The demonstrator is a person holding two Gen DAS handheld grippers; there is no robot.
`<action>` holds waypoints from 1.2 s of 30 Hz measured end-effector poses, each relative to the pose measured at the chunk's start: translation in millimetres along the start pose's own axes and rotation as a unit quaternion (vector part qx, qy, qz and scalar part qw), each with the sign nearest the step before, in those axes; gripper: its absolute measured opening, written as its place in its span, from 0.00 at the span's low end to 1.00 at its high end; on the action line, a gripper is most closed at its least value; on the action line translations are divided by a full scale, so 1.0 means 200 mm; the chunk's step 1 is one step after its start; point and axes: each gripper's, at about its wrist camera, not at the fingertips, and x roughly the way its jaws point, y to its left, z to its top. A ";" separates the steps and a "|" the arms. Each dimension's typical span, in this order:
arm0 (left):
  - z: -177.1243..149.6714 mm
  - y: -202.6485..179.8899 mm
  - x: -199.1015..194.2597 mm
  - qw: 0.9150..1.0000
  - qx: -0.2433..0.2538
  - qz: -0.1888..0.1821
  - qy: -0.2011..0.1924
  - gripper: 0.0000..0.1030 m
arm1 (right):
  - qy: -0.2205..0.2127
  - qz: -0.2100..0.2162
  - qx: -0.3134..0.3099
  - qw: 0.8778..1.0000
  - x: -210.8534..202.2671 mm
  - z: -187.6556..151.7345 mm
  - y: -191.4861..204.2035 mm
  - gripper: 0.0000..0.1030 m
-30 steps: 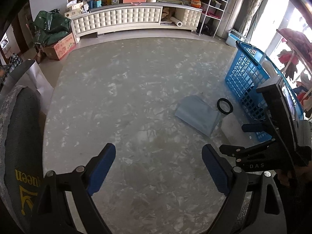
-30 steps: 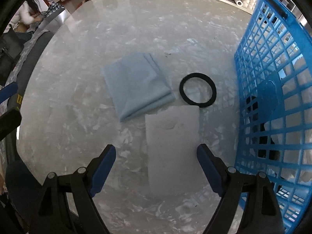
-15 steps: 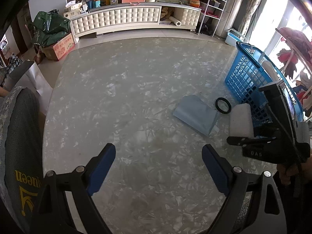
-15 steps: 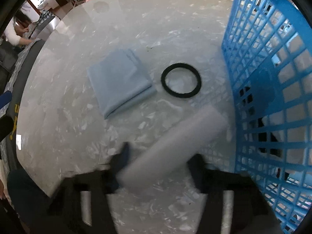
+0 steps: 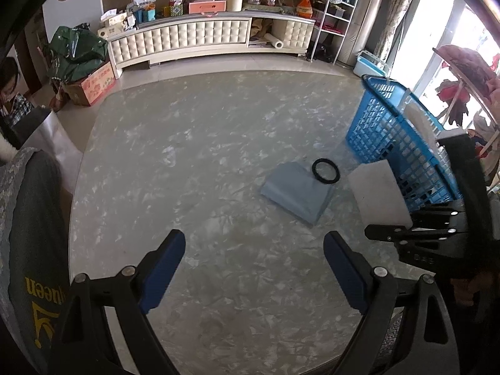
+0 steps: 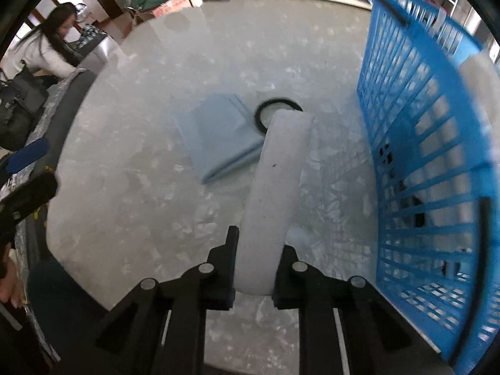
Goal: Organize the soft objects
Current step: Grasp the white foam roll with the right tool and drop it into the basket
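My right gripper (image 6: pixel 253 268) is shut on a white folded cloth (image 6: pixel 275 187) and holds it lifted above the marble table, beside the blue basket (image 6: pixel 437 162). The white cloth also shows in the left wrist view (image 5: pixel 379 193), held by the right gripper (image 5: pixel 406 234). A light blue folded cloth (image 6: pixel 218 134) and a black ring (image 6: pixel 265 112) lie on the table beyond it; both also show in the left wrist view, the blue cloth (image 5: pixel 297 192) next to the ring (image 5: pixel 325 171). My left gripper (image 5: pixel 253 268) is open and empty above the table's near part.
The blue basket (image 5: pixel 393 143) stands at the table's right edge. A chair back with a grey cover (image 5: pixel 31 234) is at the left. A person (image 6: pixel 40 50) sits beyond the table's left side. A white cabinet (image 5: pixel 206 37) lines the far wall.
My right gripper closed on the white cloth and lifted it off the table, turning it on edge. The left gripper stayed open and drew back slightly.
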 end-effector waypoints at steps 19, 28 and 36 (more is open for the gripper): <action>0.15 -0.24 0.00 0.999 0.034 -0.012 -0.014 0.87 | -0.122 -0.027 0.002 0.992 -0.76 0.00 -0.41 0.15; 0.23 -0.30 0.12 0.999 0.049 -0.018 0.000 0.87 | -0.082 -0.009 0.025 0.996 -0.67 0.02 -0.50 0.15; 0.25 -0.26 0.25 0.999 0.043 -0.017 0.018 0.87 | -0.026 0.029 0.053 0.998 -0.49 0.06 -0.57 0.15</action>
